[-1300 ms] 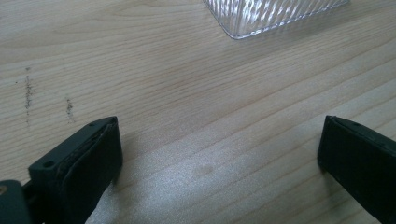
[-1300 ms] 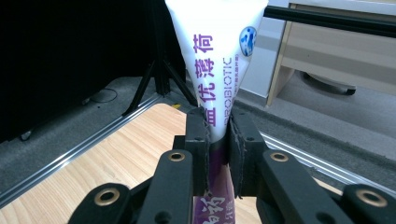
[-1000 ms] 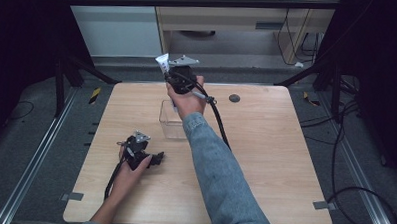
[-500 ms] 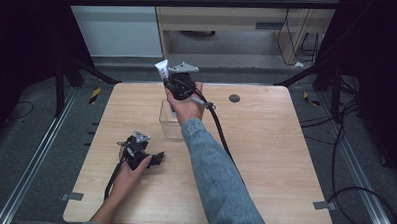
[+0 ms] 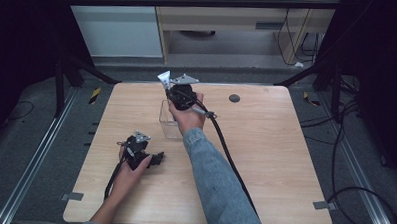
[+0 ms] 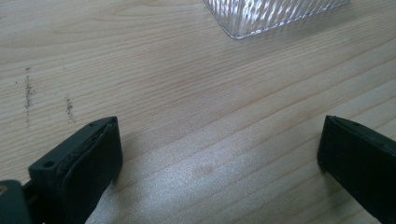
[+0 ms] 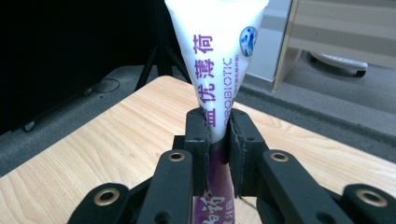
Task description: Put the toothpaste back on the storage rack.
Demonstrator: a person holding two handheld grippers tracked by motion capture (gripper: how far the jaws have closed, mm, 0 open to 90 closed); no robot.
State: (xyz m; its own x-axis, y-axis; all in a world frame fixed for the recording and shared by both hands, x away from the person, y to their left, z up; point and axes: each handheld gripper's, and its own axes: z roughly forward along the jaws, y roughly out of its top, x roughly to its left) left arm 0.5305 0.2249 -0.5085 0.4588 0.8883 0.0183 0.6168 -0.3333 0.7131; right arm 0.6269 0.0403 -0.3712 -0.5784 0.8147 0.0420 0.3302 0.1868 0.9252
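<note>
My right gripper [image 5: 168, 84] is held up over the far middle of the table, shut on a white and purple toothpaste tube [image 5: 164, 80]. In the right gripper view the tube [image 7: 218, 56] stands pinched between the jaws of that gripper [image 7: 218, 140], its flat crimped end up. Just below the hand stands a clear ribbed plastic box [image 5: 170, 120], whose corner [image 6: 271, 16] shows at the top of the left gripper view. My left gripper [image 5: 157, 157] rests low on the near left of the table [image 5: 265, 159], open [image 6: 219, 154] with bare wood between its jaws.
A small dark round disc [image 5: 234, 98] lies at the far edge of the table, right of the box. The right gripper's black cable [image 5: 225, 148] trails back across the middle of the table. Dark frame legs and cables stand around the table.
My right gripper has shifted slightly to the left with the tube, staying above the clear box. The left hand has stayed where it was.
</note>
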